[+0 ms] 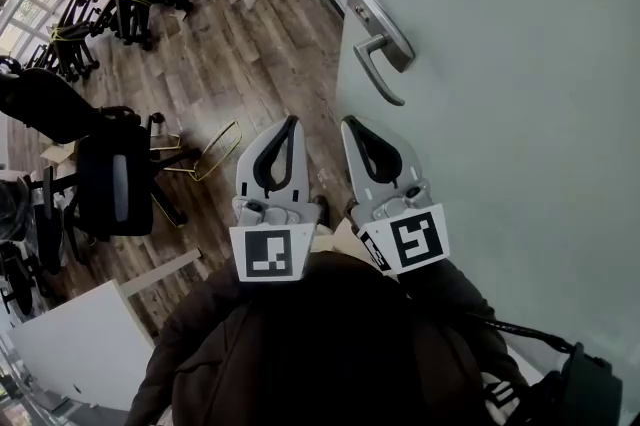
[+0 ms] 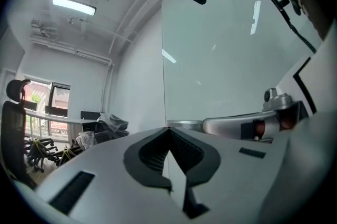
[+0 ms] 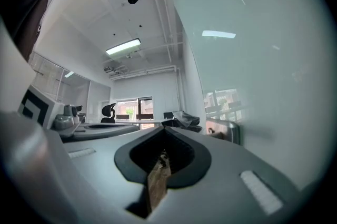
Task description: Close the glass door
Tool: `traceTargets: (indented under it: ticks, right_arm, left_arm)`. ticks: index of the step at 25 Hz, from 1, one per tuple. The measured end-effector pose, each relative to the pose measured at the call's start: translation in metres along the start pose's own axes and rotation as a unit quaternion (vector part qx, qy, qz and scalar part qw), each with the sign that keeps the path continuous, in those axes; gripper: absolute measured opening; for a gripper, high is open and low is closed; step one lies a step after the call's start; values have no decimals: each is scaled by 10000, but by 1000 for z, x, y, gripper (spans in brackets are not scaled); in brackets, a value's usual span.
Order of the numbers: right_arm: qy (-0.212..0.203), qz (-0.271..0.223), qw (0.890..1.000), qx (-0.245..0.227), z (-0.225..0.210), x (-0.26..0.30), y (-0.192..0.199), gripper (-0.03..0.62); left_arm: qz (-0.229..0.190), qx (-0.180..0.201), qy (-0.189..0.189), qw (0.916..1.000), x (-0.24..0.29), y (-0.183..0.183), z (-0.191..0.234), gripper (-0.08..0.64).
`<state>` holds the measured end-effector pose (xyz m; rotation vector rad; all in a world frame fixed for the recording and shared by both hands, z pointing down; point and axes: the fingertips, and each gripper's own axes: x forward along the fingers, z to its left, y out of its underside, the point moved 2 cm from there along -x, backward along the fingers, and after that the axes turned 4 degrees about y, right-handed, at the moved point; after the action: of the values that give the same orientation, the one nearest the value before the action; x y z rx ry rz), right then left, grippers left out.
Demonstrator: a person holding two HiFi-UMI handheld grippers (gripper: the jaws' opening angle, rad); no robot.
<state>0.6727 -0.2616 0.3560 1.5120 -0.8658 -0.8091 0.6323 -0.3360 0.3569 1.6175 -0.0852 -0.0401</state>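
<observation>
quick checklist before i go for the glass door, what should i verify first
1. Silver lever handle in view, nothing on it: ok.
2. Left gripper empty, jaws together: ok.
3. Right gripper empty, jaws together: ok.
4. A gripper on the handle: not ok, both stop short of it.
5. Pale frosted glass door latched: cannot tell, no frame in view.

dark jacket sleeves (image 1: 190,339), pale grey left gripper (image 1: 291,121) and right gripper (image 1: 349,122), black-and-white marker cubes (image 1: 272,254)
</observation>
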Motion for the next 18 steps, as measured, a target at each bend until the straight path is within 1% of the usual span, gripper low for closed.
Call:
traceTargets:
  ticks: [5, 8, 10, 12, 15, 18]
  right_arm:
    - [180, -440, 9984, -293, -32, 32, -42, 2]
    - [261, -500, 9964, -633, -50, 53, -53, 3]
    - [271, -338, 9950, -899, -56, 62, -47, 39]
    - [318, -124, 9939, -1045, -63, 66, -36, 52]
    - [398, 274, 9926, -1114, -72, 69, -17, 60]
    - [430, 673, 9909, -1082, -80, 67, 12, 60]
  left_arm:
    - [-48, 43, 19, 10000, 37, -13, 14, -3]
    - [-195, 51, 51, 9998, 62, -23, 21, -3]
    - [-270, -9, 87, 9996, 76, -25, 23, -3]
    - [-249, -62, 176, 9995, 86, -24, 20, -4]
    - [-156, -83, 306, 9994, 98, -24, 16, -3]
    - [-89, -118, 354, 9993, 104, -18, 9, -3]
